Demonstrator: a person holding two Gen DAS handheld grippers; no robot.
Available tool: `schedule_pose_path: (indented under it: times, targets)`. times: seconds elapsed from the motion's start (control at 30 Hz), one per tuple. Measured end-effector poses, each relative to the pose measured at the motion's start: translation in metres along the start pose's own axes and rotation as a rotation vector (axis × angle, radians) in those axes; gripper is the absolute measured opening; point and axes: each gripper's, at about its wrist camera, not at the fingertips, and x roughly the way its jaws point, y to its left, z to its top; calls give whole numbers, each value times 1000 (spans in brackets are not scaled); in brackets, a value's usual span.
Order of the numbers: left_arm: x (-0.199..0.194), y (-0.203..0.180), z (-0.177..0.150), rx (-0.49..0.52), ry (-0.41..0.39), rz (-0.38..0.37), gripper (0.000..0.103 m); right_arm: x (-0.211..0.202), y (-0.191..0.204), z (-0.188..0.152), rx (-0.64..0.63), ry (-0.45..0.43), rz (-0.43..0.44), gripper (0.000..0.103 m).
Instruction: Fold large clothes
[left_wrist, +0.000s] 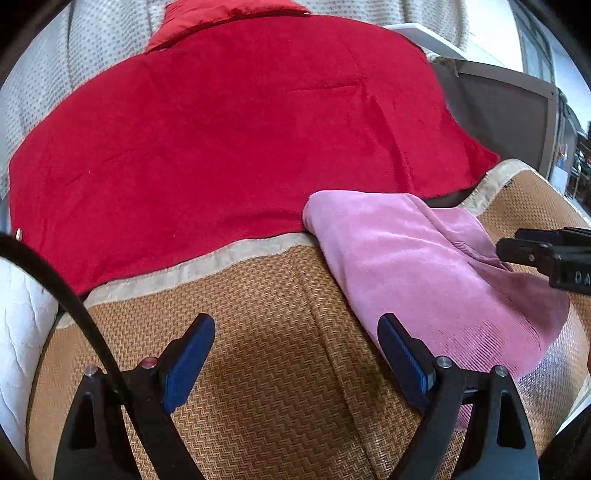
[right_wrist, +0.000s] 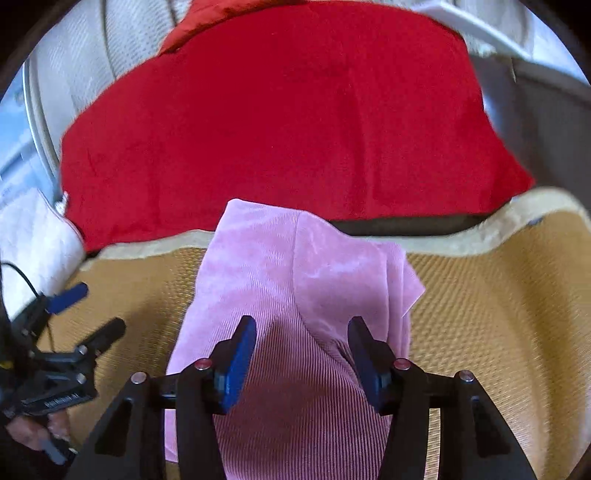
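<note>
A folded pink corduroy garment (left_wrist: 424, 266) (right_wrist: 295, 280) lies on a woven straw mat (left_wrist: 277, 369) (right_wrist: 498, 314), its far end touching a big red blanket (left_wrist: 240, 140) (right_wrist: 288, 122). My right gripper (right_wrist: 303, 323) hovers over the garment's near part, open, its blue pads clear of the cloth; in the left wrist view it (left_wrist: 517, 247) enters from the right edge above the garment. My left gripper (left_wrist: 295, 325) stands wide open over the bare mat, just left of the garment, with nothing between its fingers. The right wrist view shows it (right_wrist: 94, 310) at the left, held by a hand (right_wrist: 37, 432).
The red blanket covers the far half of the bed. A white quilted cushion (left_wrist: 22, 332) (right_wrist: 33, 243) sits at the left edge. Dark furniture (left_wrist: 509, 110) stands at the right beyond the mat's beige border. A black cable (left_wrist: 74, 302) crosses the lower left.
</note>
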Motion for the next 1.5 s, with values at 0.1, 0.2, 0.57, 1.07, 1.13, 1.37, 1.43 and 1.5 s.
schedule_pose_path:
  times: [0.1, 0.2, 0.57, 1.07, 1.13, 1.37, 1.43, 1.5]
  targets:
    - [3, 5, 0, -27, 9, -9, 90, -3, 10, 2, -46, -19, -71, 56]
    - [5, 8, 1, -38, 11, -9, 90, -6, 17, 2, -94, -35, -119, 56]
    - [9, 8, 4, -59, 10, -38, 90, -11, 26, 3, -172, -65, -204, 57]
    - [13, -4, 7, -49, 6, -66, 90, -7, 19, 1, -184, -46, -225, 57]
    - [13, -5, 6, -48, 10, -66, 90, -7, 18, 0, -186, -41, -229, 57]
    - [27, -6, 5, -101, 98, -253, 90, 5, -26, 0, -32, 38, -111, 59]
    - [27, -6, 6, -128, 104, -320, 90, 7, -51, -1, 82, 50, -17, 59]
    - [24, -9, 7, -116, 95, -348, 90, 7, -68, -3, 158, 49, 67, 59]
